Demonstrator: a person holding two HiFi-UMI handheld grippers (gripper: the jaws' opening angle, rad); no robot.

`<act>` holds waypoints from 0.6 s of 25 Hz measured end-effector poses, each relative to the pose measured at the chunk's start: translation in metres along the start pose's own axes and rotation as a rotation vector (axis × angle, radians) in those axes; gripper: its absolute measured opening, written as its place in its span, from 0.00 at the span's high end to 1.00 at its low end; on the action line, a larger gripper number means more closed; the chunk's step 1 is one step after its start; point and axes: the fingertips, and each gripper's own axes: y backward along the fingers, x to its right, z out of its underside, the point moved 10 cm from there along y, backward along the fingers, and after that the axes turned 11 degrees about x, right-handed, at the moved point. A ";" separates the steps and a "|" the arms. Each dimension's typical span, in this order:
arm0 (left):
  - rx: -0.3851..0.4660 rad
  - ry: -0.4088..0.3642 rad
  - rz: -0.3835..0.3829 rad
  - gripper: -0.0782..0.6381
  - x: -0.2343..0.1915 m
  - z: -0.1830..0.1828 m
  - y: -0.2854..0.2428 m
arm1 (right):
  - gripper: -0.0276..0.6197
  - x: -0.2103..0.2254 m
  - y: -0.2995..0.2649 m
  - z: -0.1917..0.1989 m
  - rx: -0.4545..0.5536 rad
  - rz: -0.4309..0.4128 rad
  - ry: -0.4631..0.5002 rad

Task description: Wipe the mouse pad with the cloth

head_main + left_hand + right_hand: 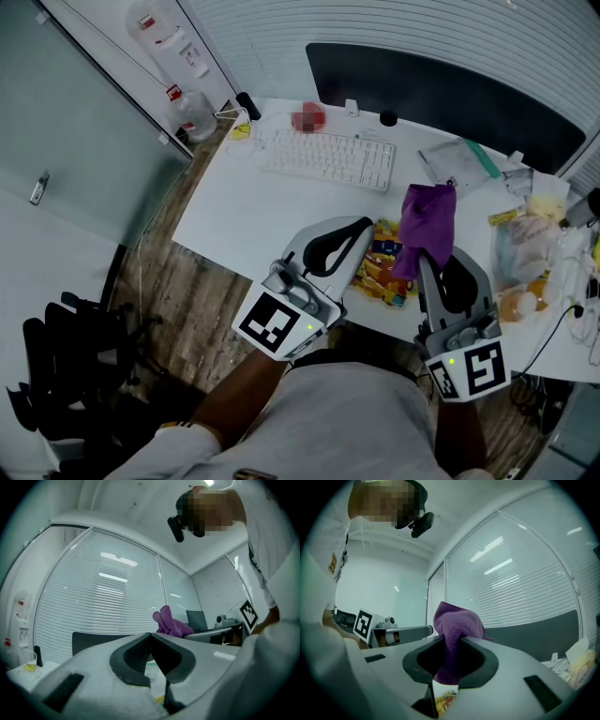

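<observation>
A: What is lying where, from big to small?

B: The white desk is filling the middle of the head view, with a keyboard toward the upper centre. In the lower centre, a colourful printed pad is lying flat on the desk. I am judging that this is the mouse pad, but I am not sure.

A: And the cloth?

B: The purple cloth is showing at the right edge of that pad, lifted off the desk as far as I can tell. The right gripper is pinching it. In the right gripper view the cloth is passing between the jaws and bunching up above them.

A: How is it going to handle?

B: I am expecting it to be light, soft and floppy, not slippery. Holding it at the bunched middle is leaving loose folds free for wiping.

A: The other gripper?

B: The left gripper is pointing at the pad from the lower left, its jaws pressed together on nothing.
</observation>
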 end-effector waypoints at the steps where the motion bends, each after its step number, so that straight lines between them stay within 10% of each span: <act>1: 0.002 0.000 -0.001 0.87 0.000 0.000 0.000 | 0.85 0.000 0.000 0.000 0.000 0.000 0.000; 15: -0.005 -0.001 0.000 0.87 0.001 0.000 0.003 | 0.85 -0.002 0.001 0.000 0.008 -0.003 0.000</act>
